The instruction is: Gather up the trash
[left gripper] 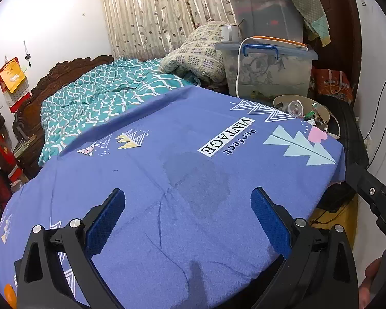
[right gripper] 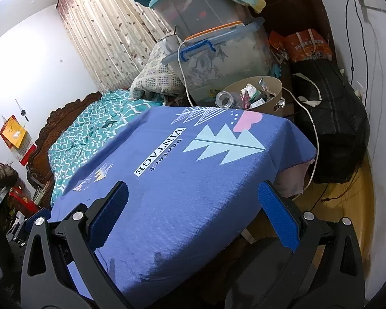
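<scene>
Hovering over the blue cloth (left gripper: pixel 167 180), the left gripper (left gripper: pixel 187 216) has its jaws spread wide with nothing between them; the right gripper (right gripper: pixel 193 206) is likewise wide open and empty.

No loose trash shows on the cloth — what's visible sits in the tan bin (left gripper: pixel 324 114) at the far right corner: a clear bottle (right gripper: pixel 225 99) and crumpled wrappers (right gripper: pixel 252 94).

Risks, left to right:
- The cloth drapes past the table's left and right edges; a finger (right gripper: pixel 278 216) dragging on it could pull the whole sheet, and the bin looks to be just beside its far edge.
- A white cable (right gripper: pixel 314 139) loops down off the storage box (right gripper: pixel 218 59) past the bin — a likely snag on any reach there.
- The bottle lies near the rim and could roll out if bumped.

Room: open across the middle of the cloth; tight at the far right, with the box, bin and black bag (right gripper: pixel 332 118) crowded together.
</scene>
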A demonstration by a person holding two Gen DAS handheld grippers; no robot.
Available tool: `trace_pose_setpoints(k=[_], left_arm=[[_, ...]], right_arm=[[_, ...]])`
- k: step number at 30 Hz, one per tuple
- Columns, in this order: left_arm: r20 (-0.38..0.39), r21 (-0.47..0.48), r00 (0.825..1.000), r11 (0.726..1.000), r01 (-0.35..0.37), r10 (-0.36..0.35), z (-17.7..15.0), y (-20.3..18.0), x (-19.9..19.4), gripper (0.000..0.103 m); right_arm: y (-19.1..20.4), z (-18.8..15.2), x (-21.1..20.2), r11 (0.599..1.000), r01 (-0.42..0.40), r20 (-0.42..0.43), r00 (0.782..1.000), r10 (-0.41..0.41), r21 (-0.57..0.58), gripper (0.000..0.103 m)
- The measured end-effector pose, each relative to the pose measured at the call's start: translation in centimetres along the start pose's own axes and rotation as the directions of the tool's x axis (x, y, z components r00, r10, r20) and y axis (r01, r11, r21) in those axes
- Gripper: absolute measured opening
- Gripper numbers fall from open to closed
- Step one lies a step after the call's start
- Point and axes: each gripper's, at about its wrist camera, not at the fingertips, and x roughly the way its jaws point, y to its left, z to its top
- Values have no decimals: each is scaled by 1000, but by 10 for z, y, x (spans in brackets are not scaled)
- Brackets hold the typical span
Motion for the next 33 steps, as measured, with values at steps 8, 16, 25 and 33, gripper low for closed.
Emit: trace_pose_setpoints(k=[8,16,25,33], left_arm=[[-6,-11,999,999,32,-32,-1,2,0,94],[2,-15,998,998,58,-58,-2,1,-3,94],[-21,-25,997,997,79,-80,-4,0,0,94],[-31,-24,996,996,80,-81,-5,1,2,94]], right_arm=[[3,3,-5,1000,4,19,1000,-3,-13,100],[3,4,-7,1000,3,24,1000,-3,-17,100],[4,3,-8,1000,2,25,1000,-2,-19,100],[4,3,-9,1000,2,26,1000,-2,-20,100]])
